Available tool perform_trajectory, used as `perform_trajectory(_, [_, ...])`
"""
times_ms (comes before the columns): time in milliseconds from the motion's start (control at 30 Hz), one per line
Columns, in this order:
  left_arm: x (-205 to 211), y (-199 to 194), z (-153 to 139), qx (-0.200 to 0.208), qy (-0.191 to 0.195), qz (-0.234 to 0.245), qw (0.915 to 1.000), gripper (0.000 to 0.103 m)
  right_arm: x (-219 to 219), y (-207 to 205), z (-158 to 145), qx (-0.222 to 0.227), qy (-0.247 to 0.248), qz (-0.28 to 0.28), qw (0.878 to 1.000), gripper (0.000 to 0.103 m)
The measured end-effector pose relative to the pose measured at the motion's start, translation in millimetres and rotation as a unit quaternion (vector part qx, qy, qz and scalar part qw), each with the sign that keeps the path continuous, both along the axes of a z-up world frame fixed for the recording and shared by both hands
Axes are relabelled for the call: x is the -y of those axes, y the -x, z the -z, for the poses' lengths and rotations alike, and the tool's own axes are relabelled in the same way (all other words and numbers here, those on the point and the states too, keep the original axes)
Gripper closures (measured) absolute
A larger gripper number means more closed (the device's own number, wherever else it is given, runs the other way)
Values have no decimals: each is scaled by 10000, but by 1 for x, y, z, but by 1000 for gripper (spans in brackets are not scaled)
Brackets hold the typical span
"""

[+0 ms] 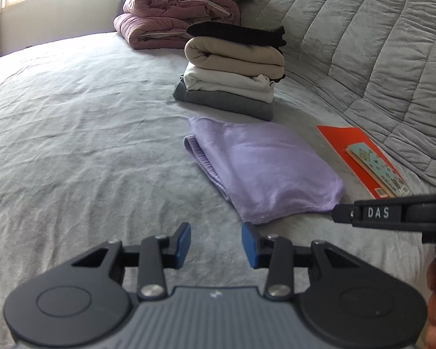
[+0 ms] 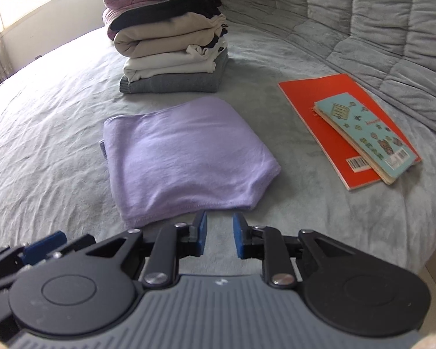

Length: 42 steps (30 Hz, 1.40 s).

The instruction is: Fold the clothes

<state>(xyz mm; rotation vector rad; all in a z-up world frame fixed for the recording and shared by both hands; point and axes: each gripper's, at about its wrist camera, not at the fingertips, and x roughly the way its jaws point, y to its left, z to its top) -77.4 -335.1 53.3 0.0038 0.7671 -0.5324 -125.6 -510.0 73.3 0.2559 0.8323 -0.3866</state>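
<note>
On the grey bed cover (image 2: 58, 133) the folded lilac cloth (image 2: 186, 157) lies flat, in front of the stack of folded clothes (image 2: 171, 55). My right gripper (image 2: 219, 237) stands just before its near hem, jaws apart with nothing between them; my left gripper (image 1: 216, 244) is also apart and empty, above bare cover. Only the left view shows the white letters "DAS" on the right gripper's black side. Only the right view shows fully the turquoise booklet (image 2: 366, 136) on the orange notebook (image 2: 311, 93), with the word "DEAR" and barcodes.
</note>
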Motion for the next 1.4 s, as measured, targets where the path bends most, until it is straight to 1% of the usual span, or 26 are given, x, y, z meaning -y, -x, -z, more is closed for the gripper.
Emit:
perform_trajectory(67, [-3,3,-3,-7,23,57,10000,63,-3,12,-1,81,-12,158,9998,81])
perform_trajectory(133, [-5,4,-4,-22,29,85,10000,57,-4,18,-3,147,-13,261,9996,76])
perform_trajectory(167, [-5,4,-5,-36,26,81,10000,49,-4,17,-3,160,38,284,9995,76])
perform_trajectory(200, [-6,4,-6,-37,19,80,10000,44,-4,16,-4,174,66,295,9994,76])
perform_trajectory(300, [-6,3,-9,31,-84,109,9999,38,-3,12,-3,181,47,296,9994,75])
perform_trajectory(333, [-5,3,-9,46,-132,138,9998,37,-3,11,-2,162,80,270,9995,70])
perform_trajectory(367, [-4,2,-10,62,-181,163,9997,33,-3,10,-2,150,123,246,9995,67])
perform_trajectory(400, [-3,2,-11,78,-233,180,9995,26,-3,10,-2,145,166,227,9995,56])
perform_trajectory(433, [-2,0,-12,97,-278,193,9994,20,-3,10,-3,160,208,222,9994,40])
perform_trajectory(467, [-2,-1,-13,118,-311,212,9992,11,-3,11,-4,183,250,223,9993,30])
perform_trajectory(500, [-2,-3,-14,138,-345,230,9990,5,-3,11,-6,237,293,233,9990,9])
perform_trajectory(533, [-2,-4,-15,163,-399,246,9988,2,-4,12,-7,308,337,225,9987,0])
perform_trajectory(600, [0,-6,-18,243,-614,271,9974,1,-4,10,-10,375,360,196,9985,0])
perform_trajectory(667, [0,-3,-21,399,-816,329,9953,1,-3,7,-9,329,315,243,9987,0])
perform_trajectory(767, [0,0,-23,431,-960,423,9935,1,-3,0,-6,214,353,330,9986,0])
perform_trajectory(900, [-6,1,-21,296,-847,386,9952,1,-1,-1,-3,267,331,466,9980,0])
perform_trajectory(967, [-9,3,-18,327,-783,321,9959,1,0,-2,1,192,320,582,9976,0])
perform_trajectory(1000, [-9,3,-16,348,-786,354,9957,1,0,-3,1,149,369,621,9973,0])
perform_trajectory(1067, [-7,4,-12,380,-868,499,9943,1,-5,-4,-2,203,516,614,9966,0])
perform_trajectory(1167, [-8,2,-8,371,-889,551,9938,1,-9,-7,-4,246,495,490,9973,0])
perform_trajectory(1300, [-10,1,-4,364,-919,579,9934,1,-12,-11,-1,156,563,397,9975,0])
perform_trajectory(1400, [-13,0,2,271,-948,590,9934,1,-12,-11,0,133,622,446,9970,0])
